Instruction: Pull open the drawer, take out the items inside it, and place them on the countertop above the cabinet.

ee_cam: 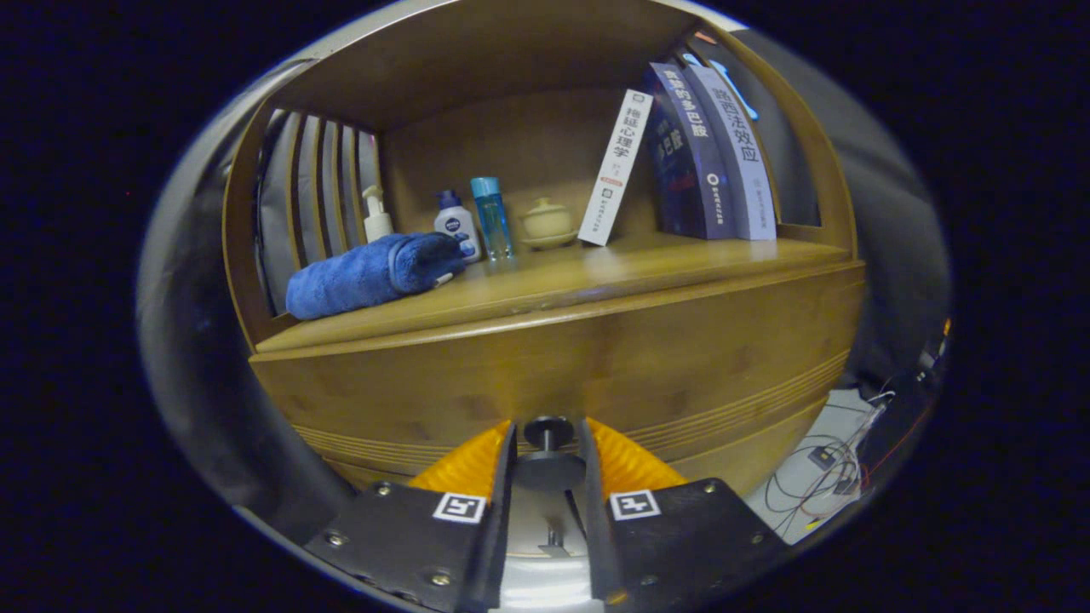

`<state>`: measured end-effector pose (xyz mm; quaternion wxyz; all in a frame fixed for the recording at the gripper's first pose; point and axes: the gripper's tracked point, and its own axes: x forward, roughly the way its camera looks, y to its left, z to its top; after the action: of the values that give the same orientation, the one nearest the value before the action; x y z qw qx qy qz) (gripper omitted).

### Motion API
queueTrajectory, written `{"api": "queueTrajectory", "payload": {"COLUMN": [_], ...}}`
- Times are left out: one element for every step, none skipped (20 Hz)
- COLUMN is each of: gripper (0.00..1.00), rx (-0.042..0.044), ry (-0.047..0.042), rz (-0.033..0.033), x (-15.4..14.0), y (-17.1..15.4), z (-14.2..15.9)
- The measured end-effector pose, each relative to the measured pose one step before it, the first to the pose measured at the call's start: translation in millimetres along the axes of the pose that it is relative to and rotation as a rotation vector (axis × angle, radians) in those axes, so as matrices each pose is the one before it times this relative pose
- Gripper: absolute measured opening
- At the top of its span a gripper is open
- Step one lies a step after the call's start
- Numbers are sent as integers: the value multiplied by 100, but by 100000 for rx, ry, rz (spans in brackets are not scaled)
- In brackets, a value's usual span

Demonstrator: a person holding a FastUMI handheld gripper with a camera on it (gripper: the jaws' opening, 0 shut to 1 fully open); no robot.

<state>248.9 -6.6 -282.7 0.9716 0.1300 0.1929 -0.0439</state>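
The claw (548, 447) is closed around the dark round knob (547, 430) of the drawer (596, 366), one finger on each side of the knob's stem and both seemingly pressing on it, with the knob's disc just ahead of the tips. The drawer front sits flush with the wooden cabinet (281, 400), so it is still shut and whatever lies inside is hidden. By my reading, the first step is in hand: the grip on the knob is made and the pull has not begun.

The next move calls for a straight draw back along the drawer's own line (a sideways tug could slip the fingers off the small knob), far enough to expose the contents.

Above the drawer, the bench (596, 272) where the items must go already carries a rolled blue towel (370, 274), a pump bottle (375, 217), a small white bottle with a blue cap (455, 226), a slim clear blue bottle (492, 217) and a little lidded ceramic pot (547, 223). A thin white book (615, 166) leans against two upright books (711, 153). Free room lies in the middle front.

The book spines bear Chinese titles; the small bottle has a round dark blue logo too small to make out.
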Motion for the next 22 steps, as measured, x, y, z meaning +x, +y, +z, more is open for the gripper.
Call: {"api": "queueTrajectory", "payload": {"gripper": [39,39,39,31,31,31,31,31,31,31,31,31,31,31,31,31,31,31,31,31,31,31], "rx": [412,91,-824,-311,-229,-340,155,623,1153,356,74,-370,-398,280,256,683,547,380,-378,-378,-95,79], "ry": [651,156,205,866,1032,565,33,-396,-278,-205,-208,-5,62,-173,-302,-307,-49,92,83,29,88,59], "rz": [-26,62,-273,-317,-309,-477,-537,-196,-104,-458,-670,-998,-668,-571,-577,-672,-690,-1011,-1005,-876,-714,-609], "x": [60,-124,-178,-175,-42,-323,-531,-562,-394,-430,-612,-713,-713,-806,-751,-805,-633,-974,-858,-838,-701,-800], "y": [31,46,81,-44,29,-26,33,21,88,-3,-54,-128,-104,-53,-98,-168,-84,-135,-110,-167,-129,-133], "z": [-65,25,93,-190,-160,-65,-203,-204,-131,-114,-206,-269,-180,-242,-192,-261,-192,-316,-266,-275,-145,-315]}}
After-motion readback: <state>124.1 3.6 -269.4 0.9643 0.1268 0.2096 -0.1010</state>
